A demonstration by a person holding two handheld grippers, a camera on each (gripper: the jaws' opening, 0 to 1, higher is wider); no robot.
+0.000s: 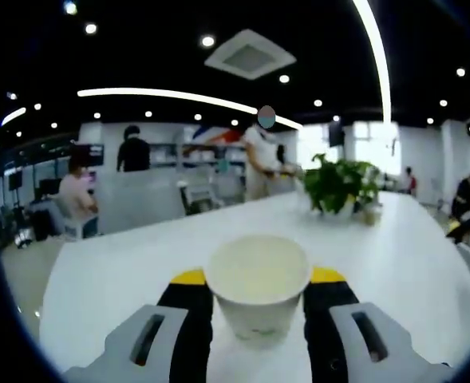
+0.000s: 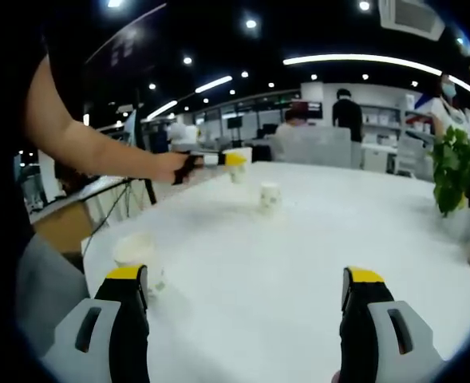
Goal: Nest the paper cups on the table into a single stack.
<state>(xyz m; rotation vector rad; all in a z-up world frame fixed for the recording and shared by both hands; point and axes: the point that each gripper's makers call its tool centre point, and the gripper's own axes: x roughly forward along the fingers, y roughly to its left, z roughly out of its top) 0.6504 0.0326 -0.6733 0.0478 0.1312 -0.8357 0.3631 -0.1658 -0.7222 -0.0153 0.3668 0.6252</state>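
Task barely underway by the look of it: no stack visible, cups are separate.

Left gripper (image 1: 258,299) has its jaws closed on a paper cup (image 1: 258,291), one jaw at each side of the wall, cup upright with mouth open and held above the white table (image 1: 123,271). In the right gripper view that same left gripper (image 2: 236,159) shows far left with its cup (image 2: 238,163) at the yellow tips, lifted over the far-left part of the table, the person's arm (image 2: 83,148) reaching out to it.

Right gripper (image 2: 246,299) is spread wide, nothing between its jaws, hanging over bare tabletop near the near edge.

Two more cups loose on the table: a far cup (image 2: 270,195) standing upright toward the middle, just beyond and right of the held one; a near cup (image 2: 135,251) beside the right gripper's left jaw, close to the table's left edge (image 2: 99,239). Blurry, can't tell if it stands or leans.

Left to do, as I judge: drop the held cup into one of the others, then nest the remaining one.

Room: wide open white surface between the cups, nothing in the way. Potted plant (image 1: 342,185) sits far right, well apart from the cups. Near cup is the risk, little margin to the edge.
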